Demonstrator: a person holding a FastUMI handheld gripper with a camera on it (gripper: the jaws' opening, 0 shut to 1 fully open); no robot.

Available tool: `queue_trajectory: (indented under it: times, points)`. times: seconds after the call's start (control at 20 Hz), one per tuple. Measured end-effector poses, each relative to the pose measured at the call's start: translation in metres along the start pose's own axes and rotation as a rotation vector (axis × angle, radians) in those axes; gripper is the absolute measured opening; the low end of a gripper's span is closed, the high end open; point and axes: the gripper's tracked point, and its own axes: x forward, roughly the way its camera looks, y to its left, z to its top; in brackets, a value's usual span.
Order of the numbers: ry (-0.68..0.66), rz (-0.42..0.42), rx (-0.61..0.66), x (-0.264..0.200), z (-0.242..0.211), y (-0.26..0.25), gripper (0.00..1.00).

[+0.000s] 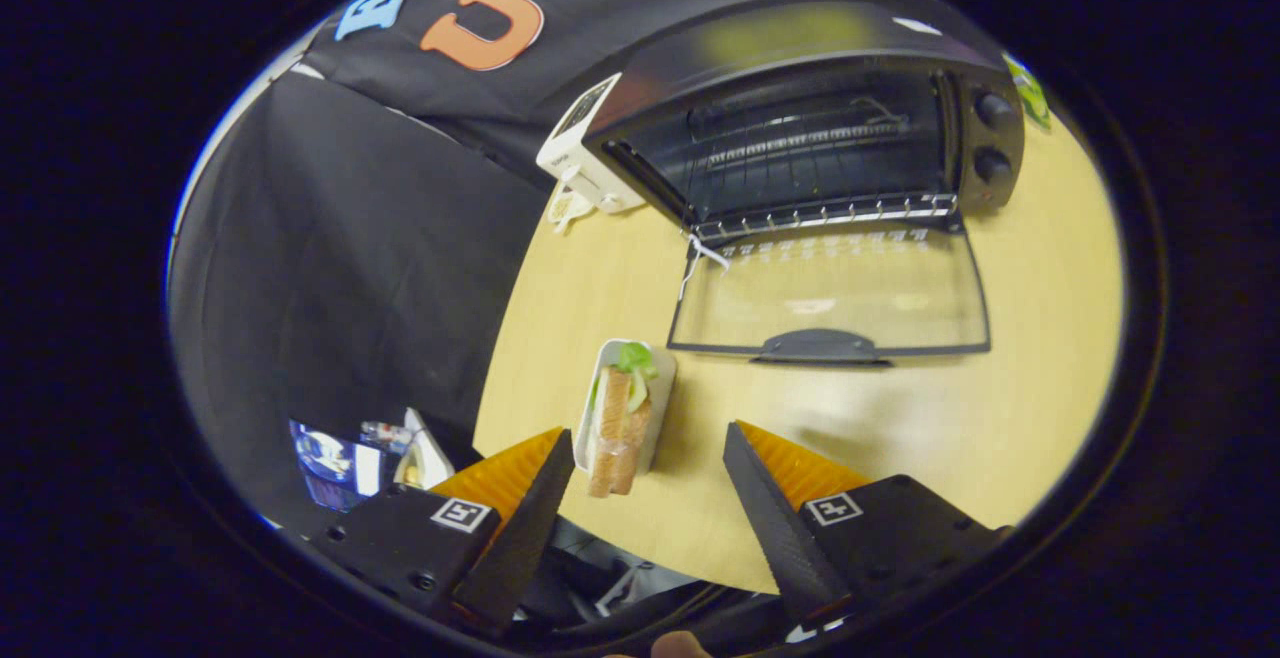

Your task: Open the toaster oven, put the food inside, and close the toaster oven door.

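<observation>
Toaster oven [815,128] is sitting at the far side of the pale wooden worktop [1000,418], well beyond the tongs [650,468], with its door [830,298] lying folded down flat toward the camera. Its dark cavity is showing a wire rack [820,213] along the front edge, and two round knobs [993,138] are standing one above the other on the panel at its right. The glass door is resting open on the worktop, its dark handle [820,346] pointing toward the tongs. A white boxy device [585,148] is standing just beside the oven's left side, against the black cloth wall [340,238], which is hanging along the worktop's left edge.

Nearer, a small white tray [662,378] is lying on the worktop between the oven door and the tongs, apart from the door. It is carrying a sandwich [620,433] with brown bread and green leaves peeking out at its far end. The tray is sitting just ahead of the left finger, its near end reaching into the gap between the fingers.

The tongs are hovering spread wide, holding nothing, neither finger touching the tray or the sandwich.
</observation>
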Motion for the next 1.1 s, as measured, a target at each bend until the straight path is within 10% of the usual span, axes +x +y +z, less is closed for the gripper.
queue_trajectory:
  times: [0.4, 0.65, 1.1]
  points:
    - [0.116, 0.079, 0.102, 0.051, -0.017, 0.012, 0.87]
    - [0.130, 0.087, 0.133, 0.060, -0.013, 0.006, 0.43]
    - [0.153, 0.131, 0.148, 0.056, -0.014, 0.012, 0.26]
